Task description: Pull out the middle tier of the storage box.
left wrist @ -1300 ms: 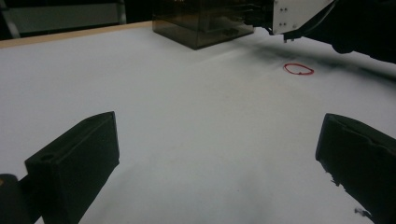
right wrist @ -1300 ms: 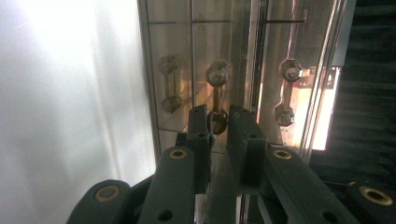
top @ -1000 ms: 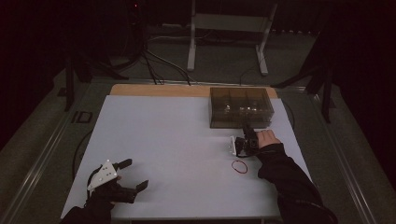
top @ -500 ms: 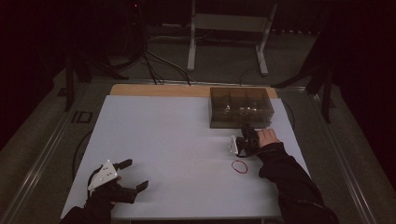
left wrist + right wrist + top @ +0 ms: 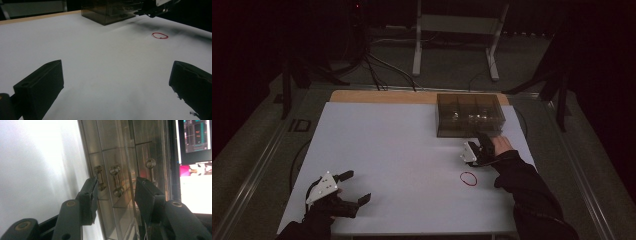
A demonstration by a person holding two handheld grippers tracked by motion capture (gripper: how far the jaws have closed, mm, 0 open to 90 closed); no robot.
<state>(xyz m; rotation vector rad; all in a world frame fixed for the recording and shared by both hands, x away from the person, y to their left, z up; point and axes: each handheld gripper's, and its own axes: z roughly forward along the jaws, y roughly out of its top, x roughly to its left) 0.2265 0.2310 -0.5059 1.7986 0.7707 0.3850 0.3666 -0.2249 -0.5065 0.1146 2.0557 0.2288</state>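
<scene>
Right gripper (image 5: pixel 484 142), jaws just opening around a drawer handle (image 5: pixel 116 180) of the smoky plastic drawer box (image 5: pixel 469 114); left gripper (image 5: pixel 354 186) rests open, near left.

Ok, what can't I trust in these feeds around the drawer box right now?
- Drawer box contents: high view, hidden by dark tinted walls.
- Contact between right gripper and drawer handle: right gripper view, too close and blurred to tell.
- Red rubber band: high view, too small for detail.
</scene>
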